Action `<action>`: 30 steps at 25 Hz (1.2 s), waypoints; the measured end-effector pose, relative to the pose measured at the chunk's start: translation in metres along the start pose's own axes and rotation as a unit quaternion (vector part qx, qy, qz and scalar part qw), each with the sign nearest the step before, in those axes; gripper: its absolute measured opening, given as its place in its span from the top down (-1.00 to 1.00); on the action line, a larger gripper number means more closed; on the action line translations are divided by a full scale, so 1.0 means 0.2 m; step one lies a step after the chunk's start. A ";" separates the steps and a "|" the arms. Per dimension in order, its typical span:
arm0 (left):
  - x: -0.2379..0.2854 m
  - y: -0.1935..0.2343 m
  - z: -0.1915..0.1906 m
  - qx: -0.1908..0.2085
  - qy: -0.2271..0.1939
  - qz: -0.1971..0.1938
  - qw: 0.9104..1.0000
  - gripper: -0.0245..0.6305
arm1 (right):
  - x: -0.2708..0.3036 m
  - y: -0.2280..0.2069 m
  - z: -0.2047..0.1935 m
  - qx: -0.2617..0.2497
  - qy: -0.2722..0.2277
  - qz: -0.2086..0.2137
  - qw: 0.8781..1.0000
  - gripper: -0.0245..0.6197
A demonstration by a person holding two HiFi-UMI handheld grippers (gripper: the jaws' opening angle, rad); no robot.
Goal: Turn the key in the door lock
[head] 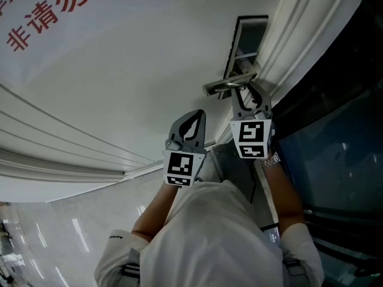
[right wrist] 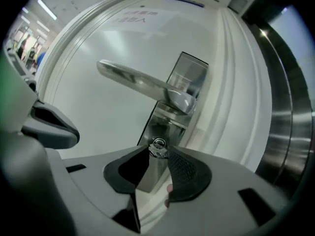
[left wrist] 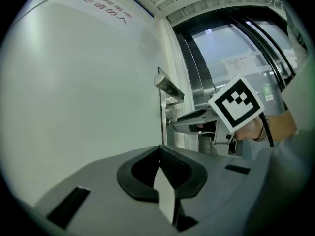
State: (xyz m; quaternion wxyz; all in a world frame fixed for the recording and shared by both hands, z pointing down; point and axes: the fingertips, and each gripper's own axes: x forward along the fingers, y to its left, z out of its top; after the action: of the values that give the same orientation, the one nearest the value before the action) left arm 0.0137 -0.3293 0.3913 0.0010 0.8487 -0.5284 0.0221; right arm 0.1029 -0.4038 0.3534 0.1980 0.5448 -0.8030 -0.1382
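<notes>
The right gripper (right wrist: 158,154) is pinching the small silver metal key (right wrist: 158,145) between its jaw tips, the ridged black pads (right wrist: 183,170) closing on either side of it. The key is sitting in the brushed steel lock plate (right wrist: 189,75), at about six o'clock from the hub of the long silver lever handle (right wrist: 142,82), which is stretching out from the plate toward ten o'clock across the white panelled door (right wrist: 98,112). In the head view that gripper (head: 251,94) is reaching up toward one o'clock, its tips lying just beneath the lever handle (head: 230,84) and against the lock plate (head: 248,37), with its black-and-white marker cube (head: 251,139) facing the camera. The left gripper (head: 199,113) is hanging at about eight o'clock from the right one, beside it and apart from the lock; its own view is showing its jaws (left wrist: 160,151) pressed together with nothing between them, pointing at the bare door (left wrist: 74,107) with the lever handle (left wrist: 168,86) at twelve o'clock of the tips. Red printed characters (head: 48,11) are showing on the door at ten o'clock of the head view, and a dark glass panel (head: 335,148) is standing at three o'clock.
</notes>
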 end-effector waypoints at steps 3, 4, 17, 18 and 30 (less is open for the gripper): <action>-0.01 0.01 0.00 0.001 0.001 0.003 1.000 0.90 | 0.00 -0.01 0.00 0.065 -0.007 0.014 0.998 0.55; -0.01 0.01 0.00 0.002 0.001 0.003 1.000 0.90 | 0.00 -0.01 0.00 0.084 -0.010 0.017 0.996 0.55; -0.03 0.00 -0.01 0.006 0.005 0.006 1.000 0.90 | 0.01 -0.04 -0.02 0.418 -0.019 0.095 0.903 0.55; -0.04 0.00 -0.01 0.006 0.007 0.007 1.000 0.90 | 0.01 -0.04 -0.03 0.446 -0.021 0.101 0.889 0.55; -0.06 -0.04 -0.03 0.007 0.012 0.005 1.000 0.90 | 0.01 -0.05 -0.04 0.666 -0.029 0.151 0.730 0.55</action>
State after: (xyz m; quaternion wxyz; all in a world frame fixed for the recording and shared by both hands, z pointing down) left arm 0.0158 -0.3156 0.3976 0.0015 0.8457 -0.5324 0.0364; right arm 0.1145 -0.4094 0.3570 -0.2209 0.4042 -0.7664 0.4478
